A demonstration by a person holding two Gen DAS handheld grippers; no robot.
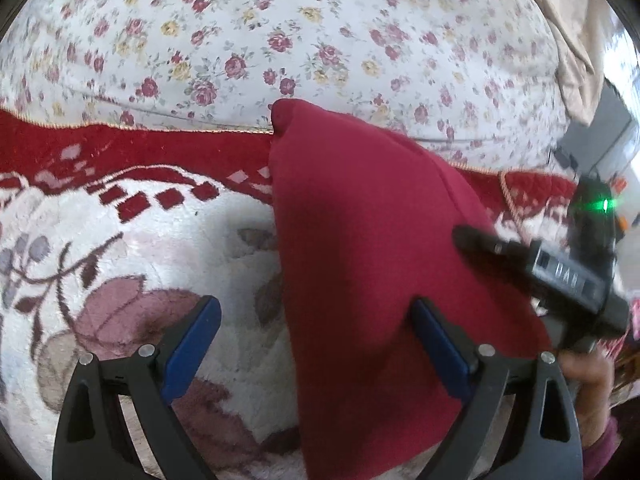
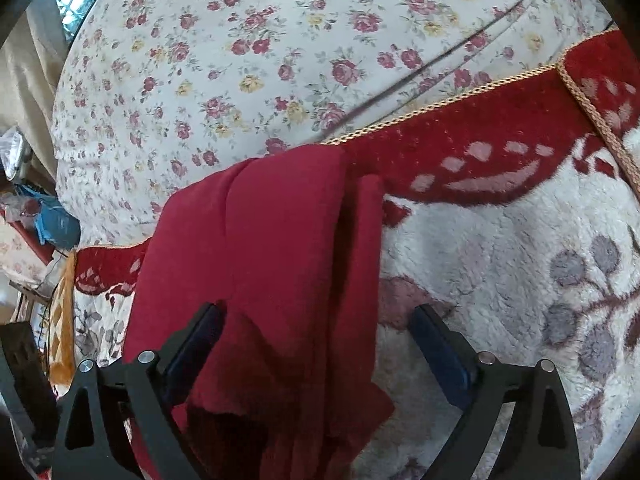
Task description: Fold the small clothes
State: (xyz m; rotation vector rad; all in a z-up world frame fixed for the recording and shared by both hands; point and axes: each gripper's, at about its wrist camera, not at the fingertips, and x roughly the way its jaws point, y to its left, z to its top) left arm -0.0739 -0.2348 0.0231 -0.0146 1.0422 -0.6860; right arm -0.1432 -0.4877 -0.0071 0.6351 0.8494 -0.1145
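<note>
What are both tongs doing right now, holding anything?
Left tongs: open, red garment lying partly between the pads, not gripped.
Right tongs: open, same garment between them, not gripped.

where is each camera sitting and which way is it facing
Left wrist view: sits on the left tool, facing forward and down at the red garment on the plush floral blanket; shows its open blue fingers, the right tool and a hand.
Right wrist view: sits on the right tool, facing down at the red garment; only its own open fingers show.
Shared: the garment, the plush blanket and the rose-print sheet behind.
</note>
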